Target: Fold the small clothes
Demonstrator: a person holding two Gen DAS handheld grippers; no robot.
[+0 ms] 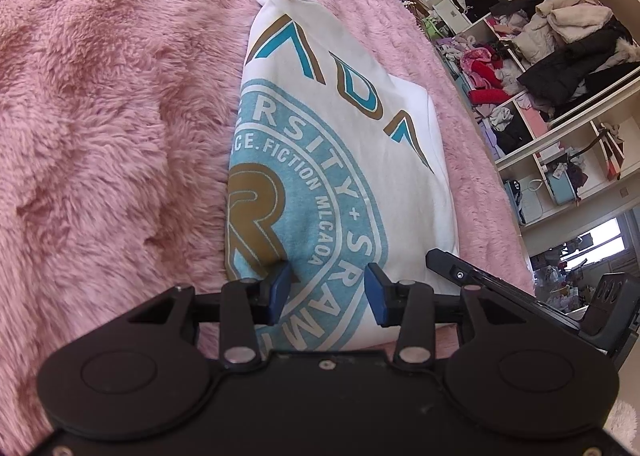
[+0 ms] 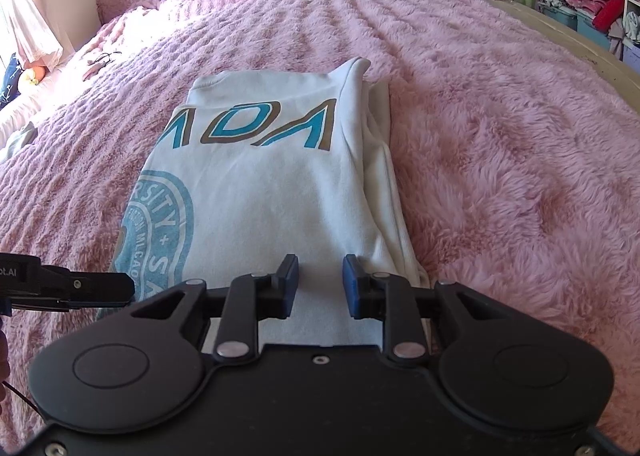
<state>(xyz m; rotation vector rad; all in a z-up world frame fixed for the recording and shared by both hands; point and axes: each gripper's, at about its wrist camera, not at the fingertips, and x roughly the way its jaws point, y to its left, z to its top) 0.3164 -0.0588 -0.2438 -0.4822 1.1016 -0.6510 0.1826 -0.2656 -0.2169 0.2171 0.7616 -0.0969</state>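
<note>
- White sweatshirt with teal and gold print lies folded on the pink fluffy blanket covering the bed.
- Left gripper: blue pads spread apart over the near hem by the round emblem, pinching nothing.
- Right gripper: narrower gap, also empty, over the plain near edge.
- Cluttered shelves beyond the bed.

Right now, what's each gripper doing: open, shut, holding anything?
Left gripper: open, pads apart over the shirt, gripping nothing.
Right gripper: open, narrower gap, over the shirt's near edge, gripping nothing.
</note>
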